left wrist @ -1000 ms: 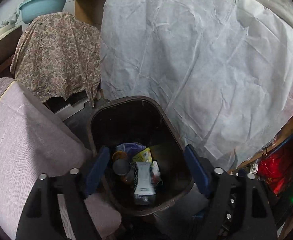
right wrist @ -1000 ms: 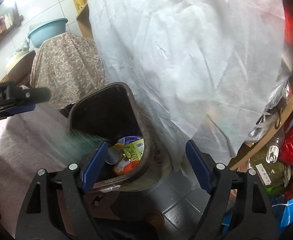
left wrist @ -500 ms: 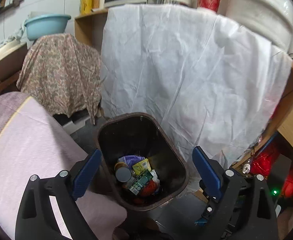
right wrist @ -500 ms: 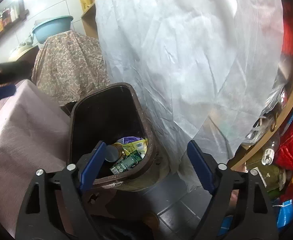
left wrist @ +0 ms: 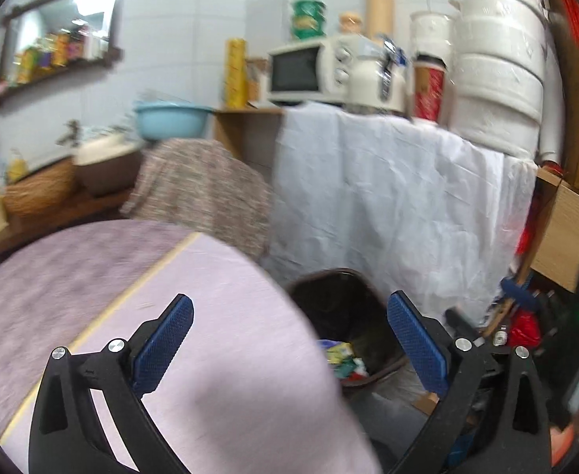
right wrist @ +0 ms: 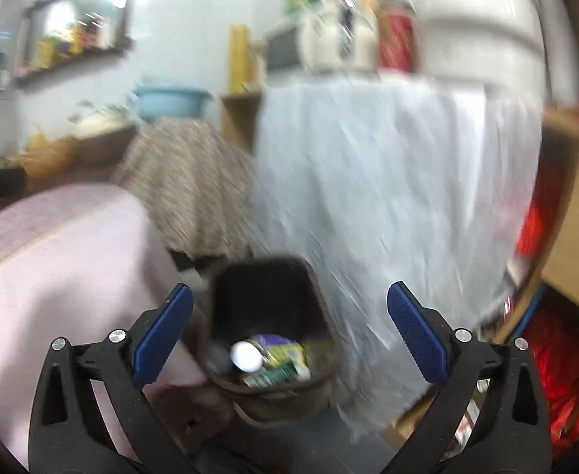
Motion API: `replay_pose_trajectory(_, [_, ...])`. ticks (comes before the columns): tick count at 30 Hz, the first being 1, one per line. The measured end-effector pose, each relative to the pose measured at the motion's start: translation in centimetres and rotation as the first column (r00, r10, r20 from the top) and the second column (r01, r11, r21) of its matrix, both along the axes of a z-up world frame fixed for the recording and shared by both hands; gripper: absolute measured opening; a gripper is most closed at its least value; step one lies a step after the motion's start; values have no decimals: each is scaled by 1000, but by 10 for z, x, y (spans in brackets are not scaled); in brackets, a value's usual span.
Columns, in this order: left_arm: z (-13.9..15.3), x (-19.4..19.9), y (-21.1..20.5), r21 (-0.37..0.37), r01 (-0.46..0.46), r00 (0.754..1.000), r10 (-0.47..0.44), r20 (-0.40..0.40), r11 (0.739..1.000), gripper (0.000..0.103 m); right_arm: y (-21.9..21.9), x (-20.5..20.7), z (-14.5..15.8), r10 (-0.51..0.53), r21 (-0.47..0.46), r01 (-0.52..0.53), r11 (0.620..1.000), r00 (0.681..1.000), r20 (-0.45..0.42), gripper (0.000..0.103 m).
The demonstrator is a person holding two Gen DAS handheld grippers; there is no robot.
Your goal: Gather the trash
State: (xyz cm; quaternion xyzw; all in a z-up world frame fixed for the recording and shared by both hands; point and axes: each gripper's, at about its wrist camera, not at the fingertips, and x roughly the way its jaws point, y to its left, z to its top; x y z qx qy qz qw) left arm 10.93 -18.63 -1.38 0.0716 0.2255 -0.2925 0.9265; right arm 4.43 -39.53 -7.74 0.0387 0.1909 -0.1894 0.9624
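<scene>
The left gripper [left wrist: 289,335] has just been spreading its jaws and now stands wide with nothing between its blue ribbed pads [left wrist: 163,345], and the right gripper [right wrist: 289,333] has done the same and is equally bare. That fits a moment just after a drop, since both tools sit above and on the near side of the dark brown plastic waste bin [right wrist: 317,304], whose mouth faces up to take whatever falls. The collected trash [right wrist: 273,359], a jumble of yellow, green and purple wrappers with a pale round can end among them, lies at the bottom of that bin (in the left wrist view only a corner of it [left wrist: 343,357] shows). The bin stands on the floor, wedged between the pale lilac cloth-covered table [left wrist: 230,355] on the left and the crumpled white sheet [left wrist: 388,205] draped over the shelf on the right, probably so it stays in easy reach of the table edge. No loose litter can be made out on the lilac surface, though blur hides detail, so I judge this load finished.
</scene>
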Motion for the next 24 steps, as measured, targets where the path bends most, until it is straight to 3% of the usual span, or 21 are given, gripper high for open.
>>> replay_pose_trajectory(4, [3, -29, 52, 1, -119, 989, 119, 86, 993, 98, 42, -11, 19, 112, -1, -112, 994, 992, 52, 97])
replay_pose_trajectory(9, [5, -59, 107, -67, -259, 953, 266, 143, 964, 98, 86, -27, 31, 288, 43, -294, 955, 952, 100, 97])
replay_pose_trajectory(15, [4, -94, 157, -166, -379, 898, 405, 170, 910, 98, 130, -52, 38, 378, -9, -383, 924, 907, 185, 97])
replay_pose_trajectory(19, [6, -106, 174, -170, -422, 877, 449, 171, 890, 98, 145, -60, 41, 416, -7, -422, 906, 889, 191, 97])
replay_pose_trajectory(24, [7, -114, 189, -202, -452, 860, 485, 161, 869, 98, 158, -72, 47, 414, -74, -408, 910, 888, 202, 97])
